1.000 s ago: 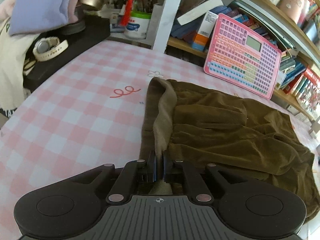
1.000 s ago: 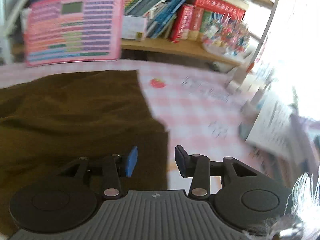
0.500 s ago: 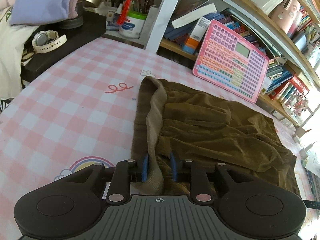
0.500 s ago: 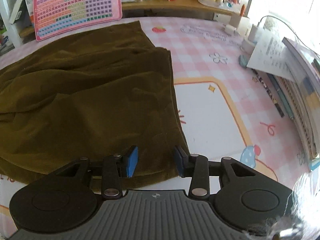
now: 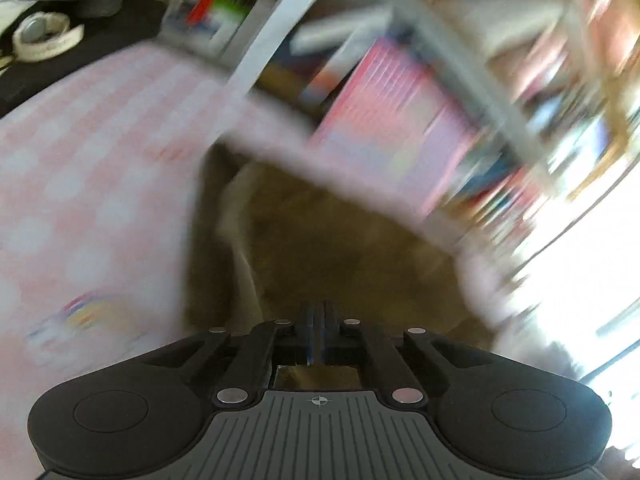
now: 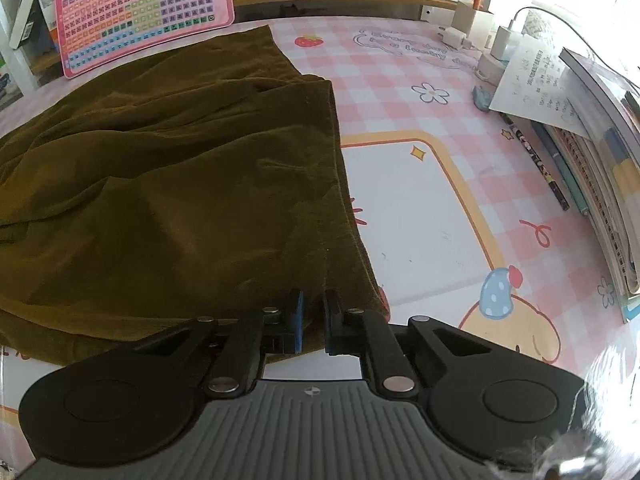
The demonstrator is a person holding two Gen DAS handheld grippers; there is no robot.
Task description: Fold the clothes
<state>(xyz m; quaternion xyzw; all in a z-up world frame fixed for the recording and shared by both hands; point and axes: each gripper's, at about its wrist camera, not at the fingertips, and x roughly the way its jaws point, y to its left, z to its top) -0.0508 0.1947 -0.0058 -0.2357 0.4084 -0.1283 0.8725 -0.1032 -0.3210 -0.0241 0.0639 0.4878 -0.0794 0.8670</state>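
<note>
Left wrist view, heavily blurred: the left gripper point(image 5: 319, 320) has its 2 fingers pressed together with no gap; whether cloth is caught between them cannot be told. The brown garment point(image 5: 340, 248) lies just ahead of it on the pink checked tablecloth point(image 5: 100, 168). A pink keyboard toy point(image 5: 400, 128) leans by the shelves behind, and a white watch point(image 5: 44, 36) sits at the far left.

Right wrist view, sharp: the right gripper point(image 6: 313, 320) is clenched on the near right corner of the brown garment point(image 6: 180, 184), a fold of cloth between its blue pads point(image 6: 297, 320). The garment spreads across the tablecloth point(image 6: 420, 208), its far edge near the keyboard toy point(image 6: 144, 12). Books point(image 6: 600, 168) are stacked at the right.
</note>
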